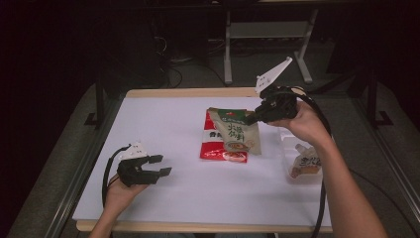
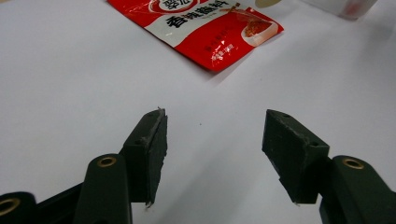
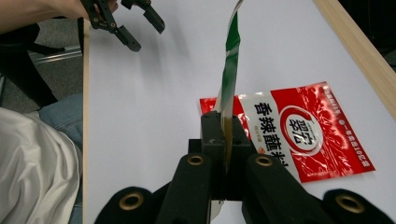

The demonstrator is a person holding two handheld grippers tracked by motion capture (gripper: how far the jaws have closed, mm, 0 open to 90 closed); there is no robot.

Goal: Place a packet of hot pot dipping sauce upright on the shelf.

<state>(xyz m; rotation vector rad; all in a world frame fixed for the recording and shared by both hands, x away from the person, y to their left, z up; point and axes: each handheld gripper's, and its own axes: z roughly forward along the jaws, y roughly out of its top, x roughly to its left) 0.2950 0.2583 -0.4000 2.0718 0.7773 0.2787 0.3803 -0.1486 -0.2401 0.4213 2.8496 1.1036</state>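
The right hand-held gripper [image 1: 253, 117] pinches the green pouch [image 1: 237, 134] by one upper corner, jaws pressed together on the foil edge. The pouch hangs down from that grip above the desk [image 1: 163, 198], its long axis near vertical and its lower end over the red pouch [image 1: 218, 144], which lies flat straight below and a little ahead of the right jaws. In the right gripper view the green pouch [image 3: 229, 70] shows edge-on, rising thin from between the pads, with the red pouch [image 3: 303, 135] just to the right of them on the desk.

The left hand-held gripper [image 1: 161, 165] hangs low over the desk well apart from both pouches, jaws spread with nothing between them; the red pouch [image 2: 205, 32] lies ahead of it and slightly right. The right hand is far nearer the pouches.

The green pouch is a flat, glossy sachet, green on top and tan below with a printed dish. A clear packet [image 1: 304, 163] lies near the right forearm.
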